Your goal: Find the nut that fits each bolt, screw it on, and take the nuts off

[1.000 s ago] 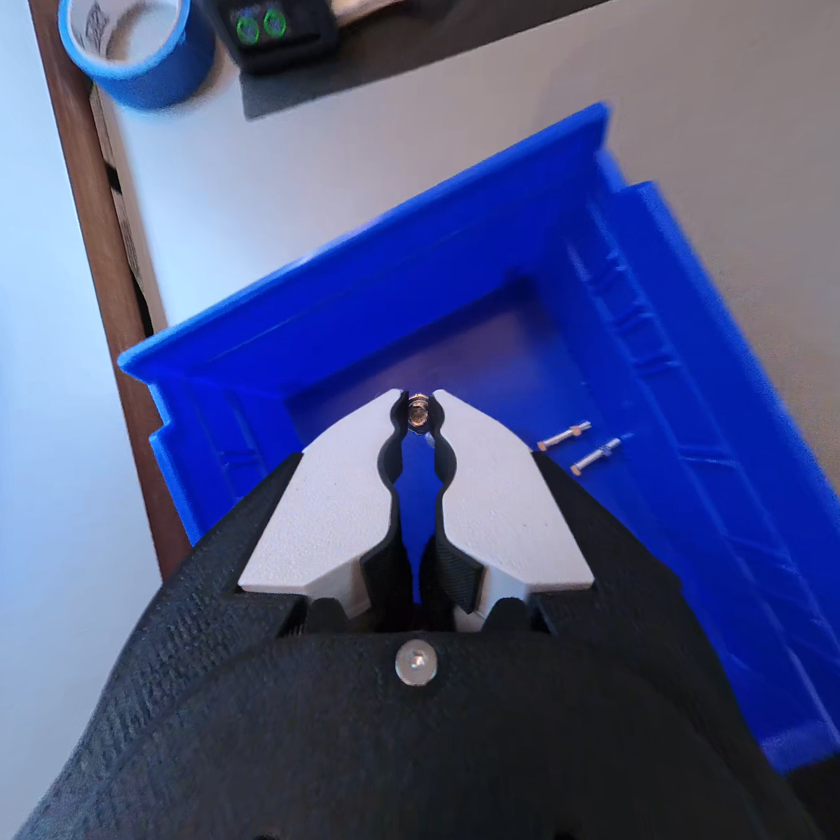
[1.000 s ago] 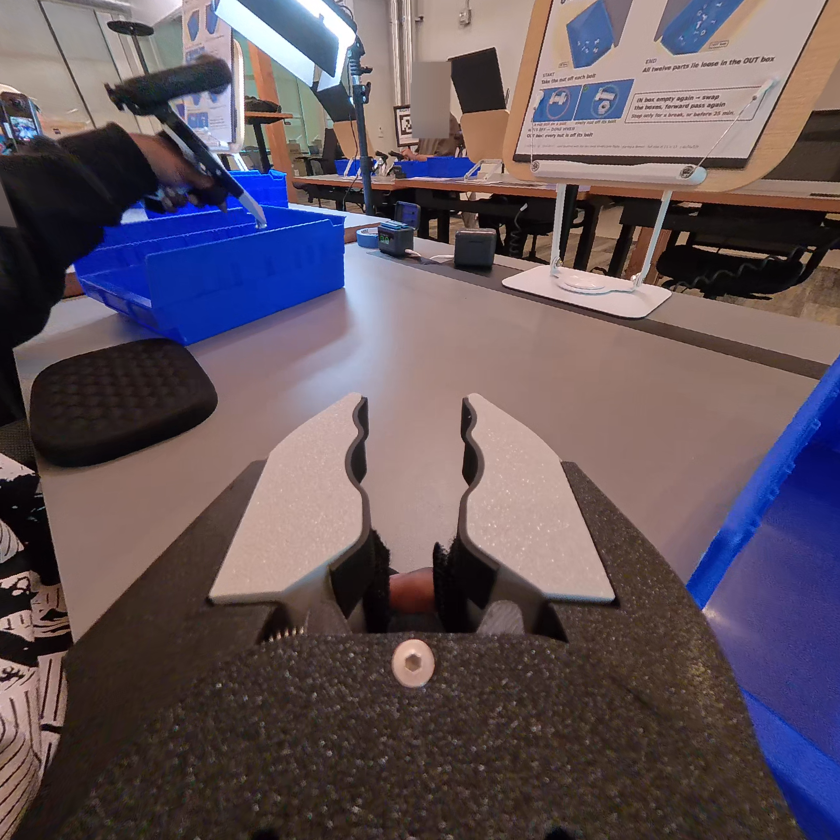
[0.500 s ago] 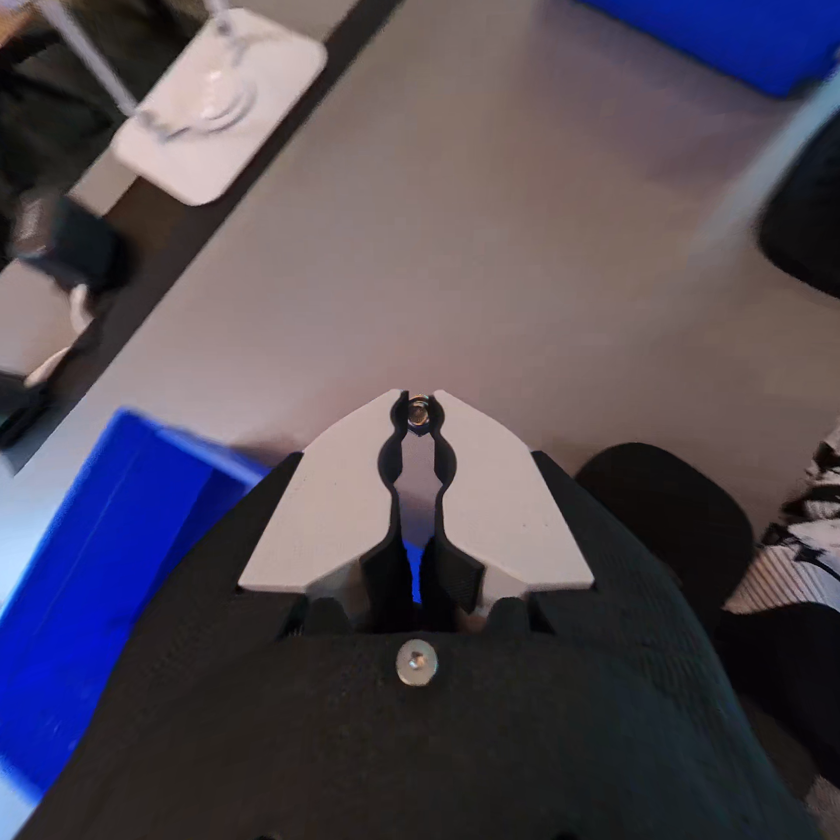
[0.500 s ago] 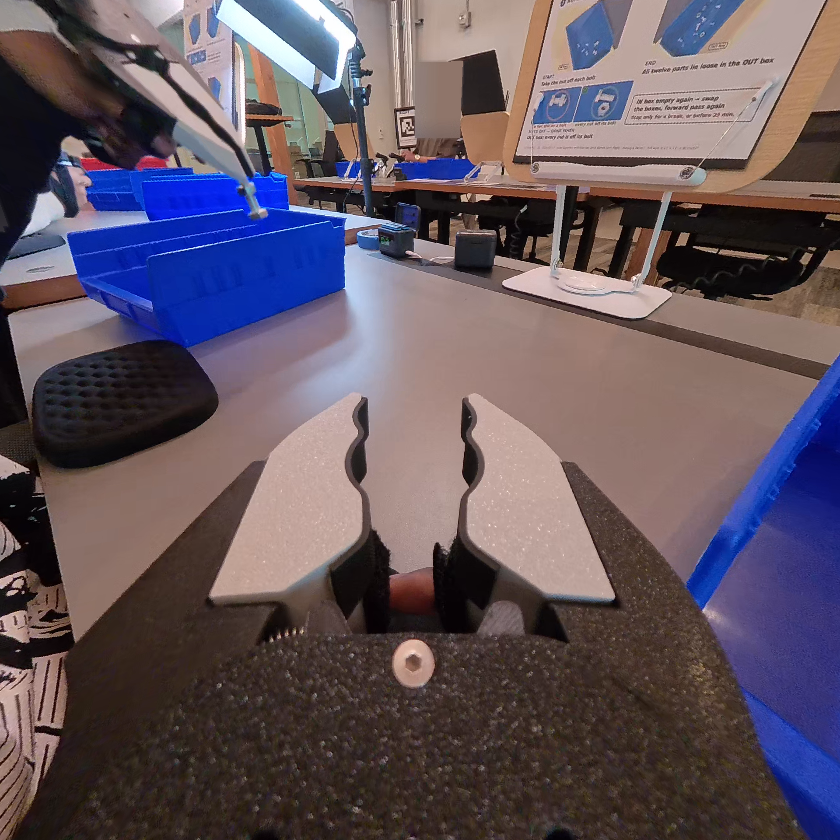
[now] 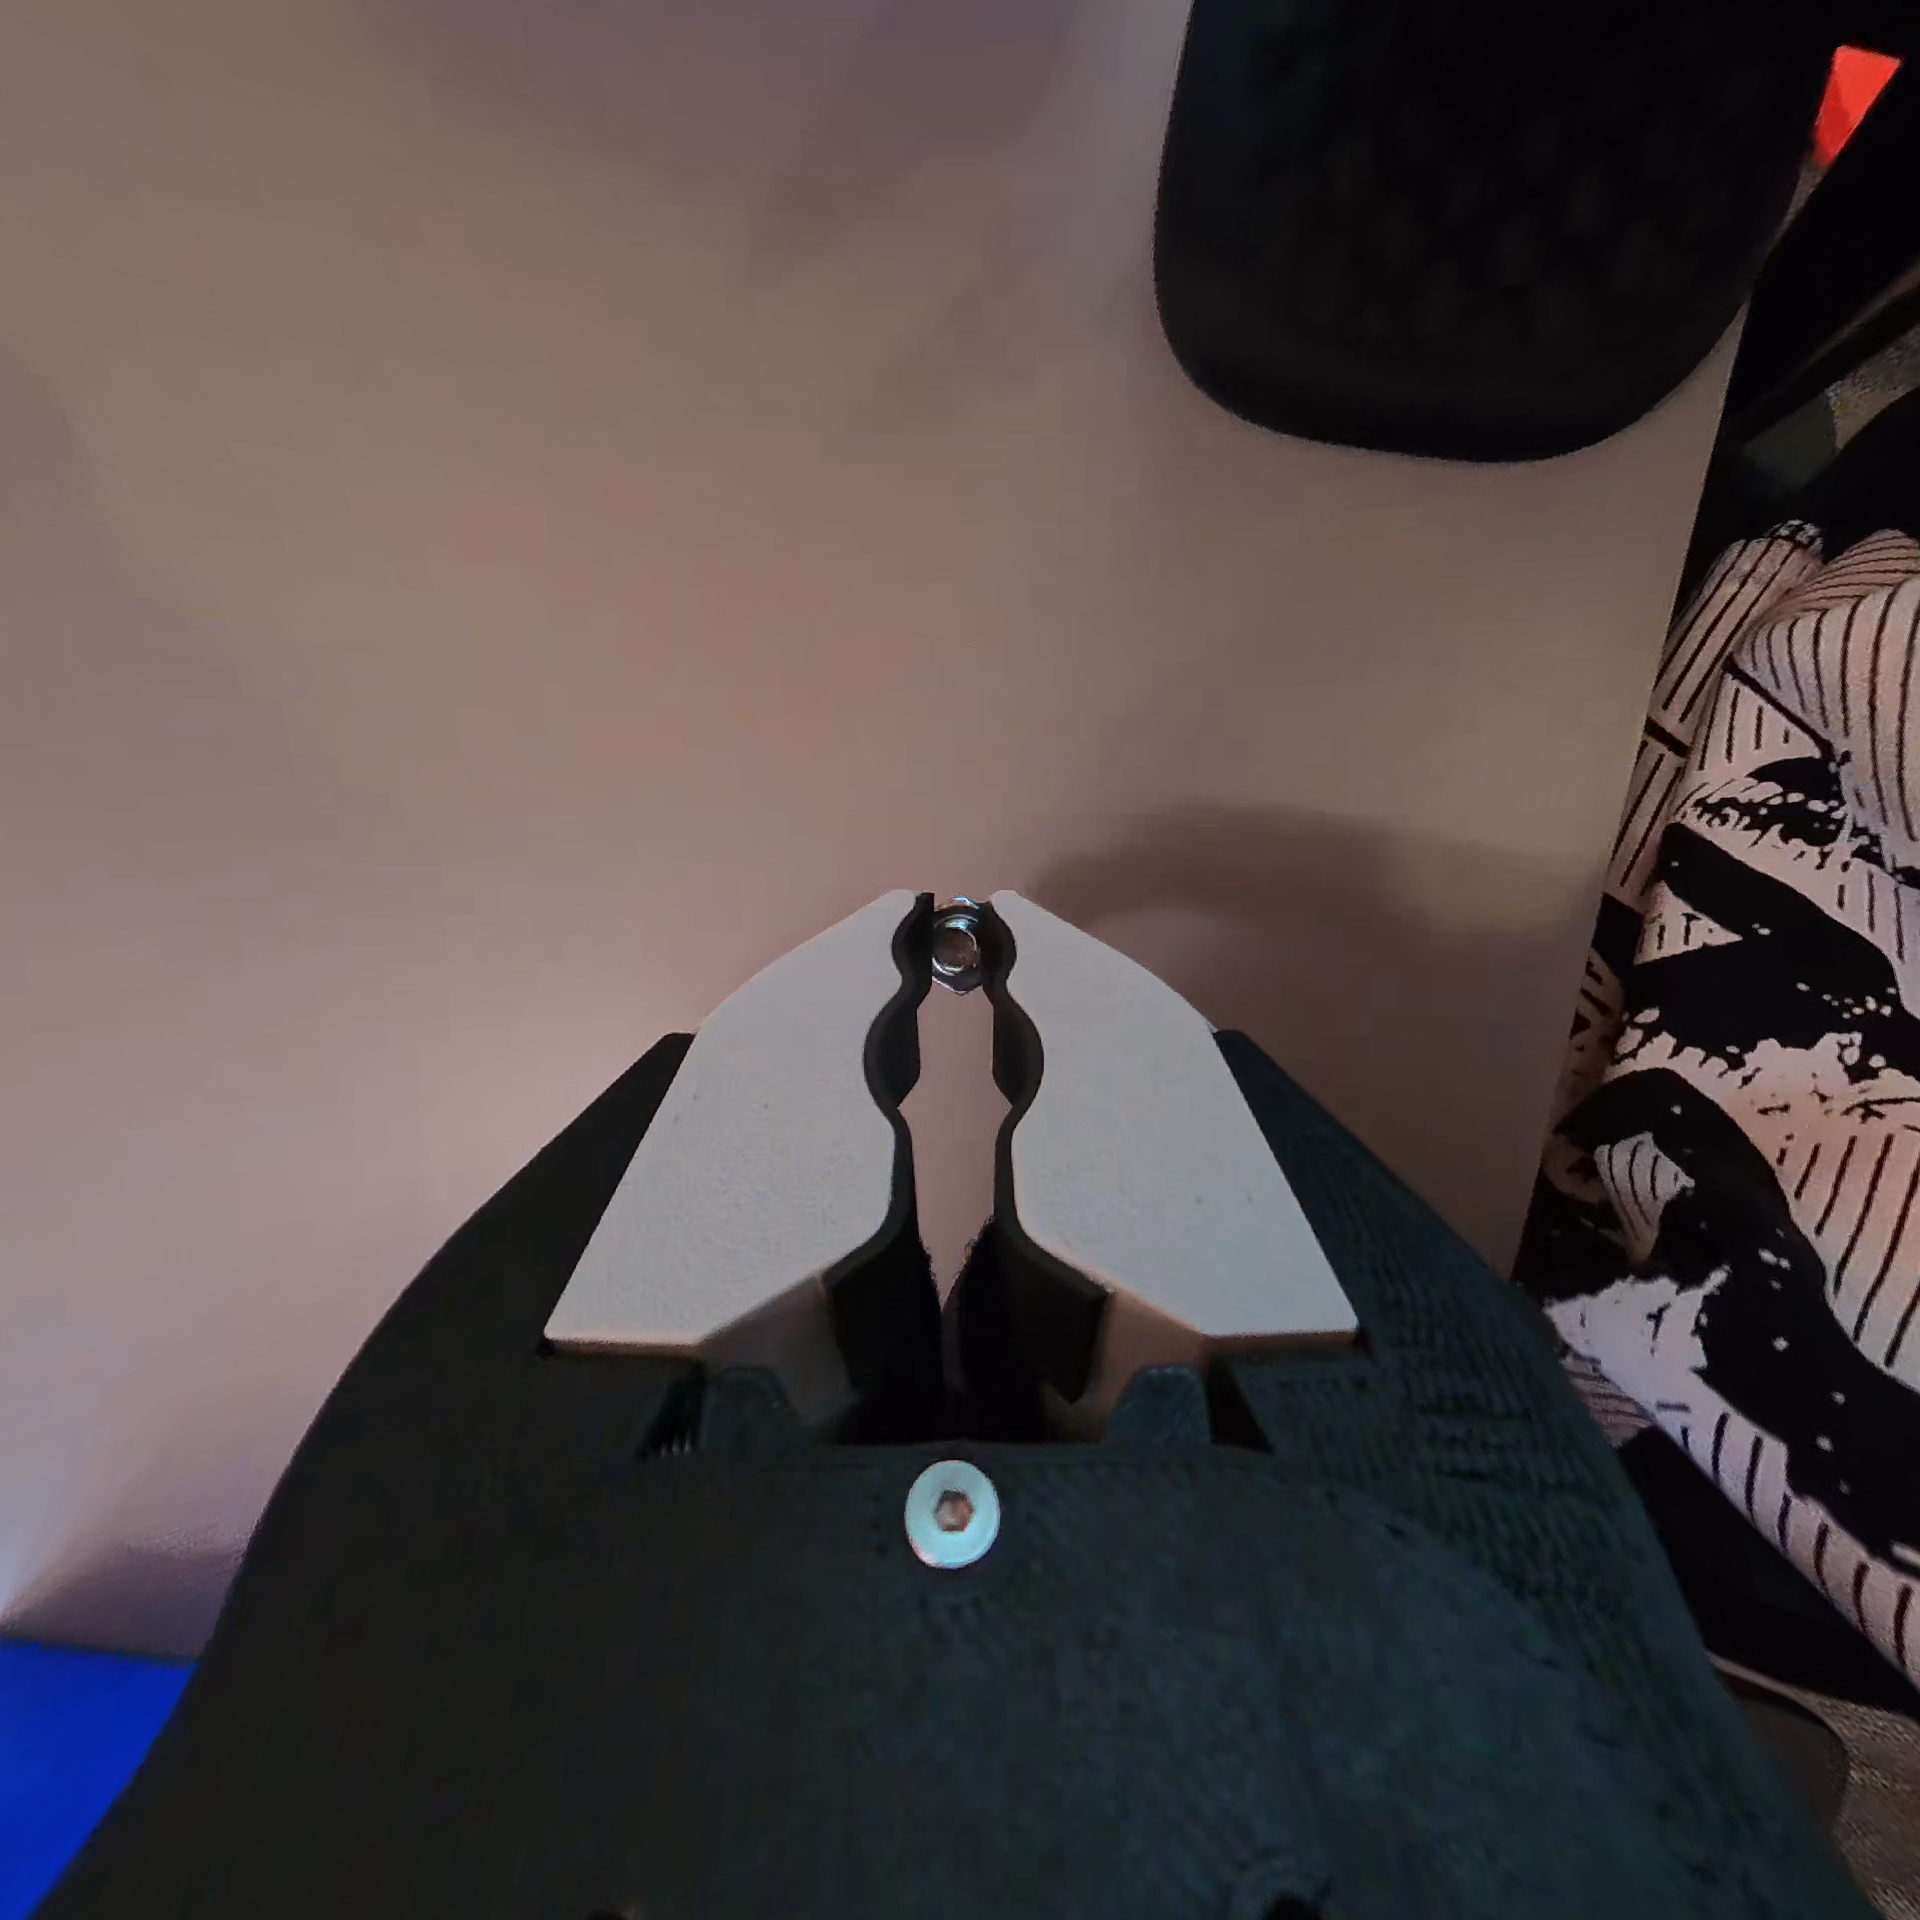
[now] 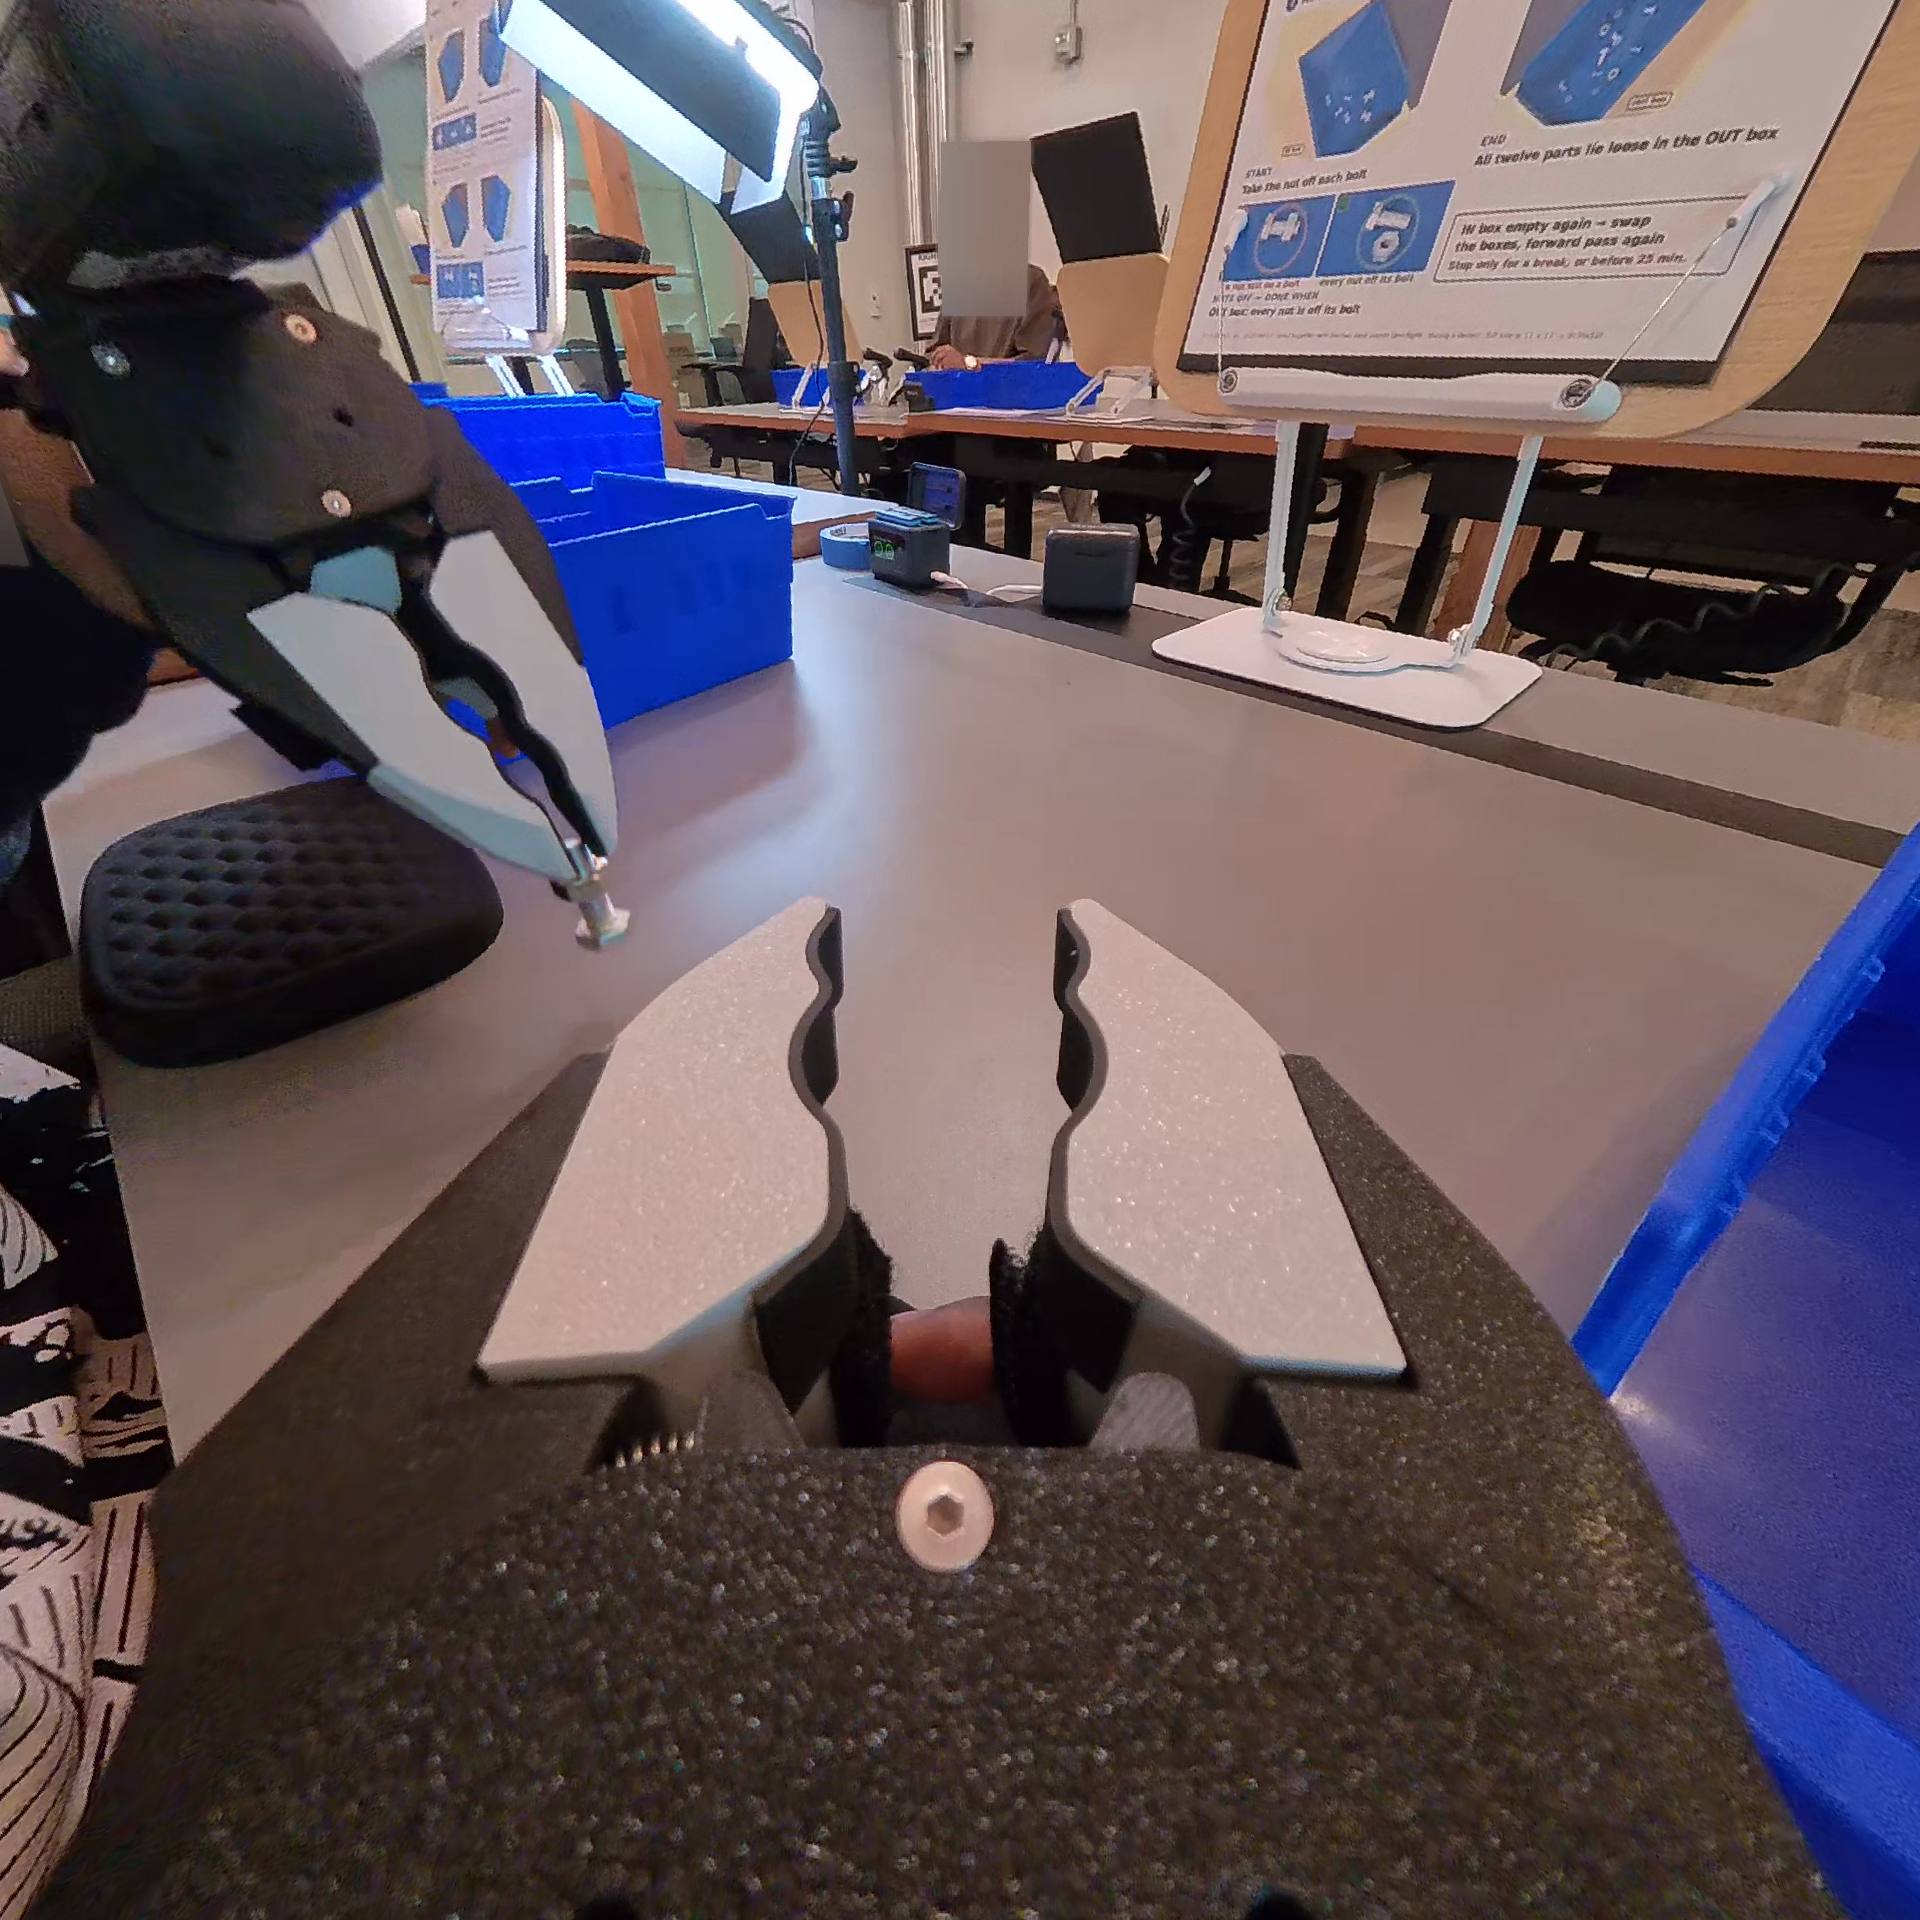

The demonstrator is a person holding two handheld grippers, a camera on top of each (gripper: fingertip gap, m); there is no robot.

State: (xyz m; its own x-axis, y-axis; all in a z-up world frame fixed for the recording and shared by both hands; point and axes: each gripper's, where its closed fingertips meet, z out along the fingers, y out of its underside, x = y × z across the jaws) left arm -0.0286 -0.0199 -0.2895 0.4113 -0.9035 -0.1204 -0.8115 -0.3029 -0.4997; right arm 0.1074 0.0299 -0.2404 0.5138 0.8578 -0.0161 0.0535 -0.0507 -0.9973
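Note:
My left gripper (image 5: 954, 940) is shut on a small silver bolt (image 5: 954, 948). In the left wrist view I see it end-on between the fingertips, with a hex nut around it. The right wrist view shows the left gripper (image 6: 577, 852) at the upper left, tilted down. The bolt (image 6: 597, 904) hangs from its tips, head lowest, just above the grey table (image 6: 1143, 831). My right gripper (image 6: 943, 935) is open and empty, low over the table, to the right of the bolt.
A black padded rest (image 6: 281, 914) lies at the left, also in the left wrist view (image 5: 1455, 208). One blue bin (image 6: 665, 592) stands behind it, another (image 6: 1787, 1247) at the right edge. A sign stand (image 6: 1351, 665) is at the back. Patterned clothing (image 5: 1766, 935) is at the table's edge. Spacing between my two grippers at the tips: around 15 cm.
My left gripper has swung away from above the blue bin, carrying the bolt, and now hangs over the table close to my right gripper. The right gripper has stayed still and open.

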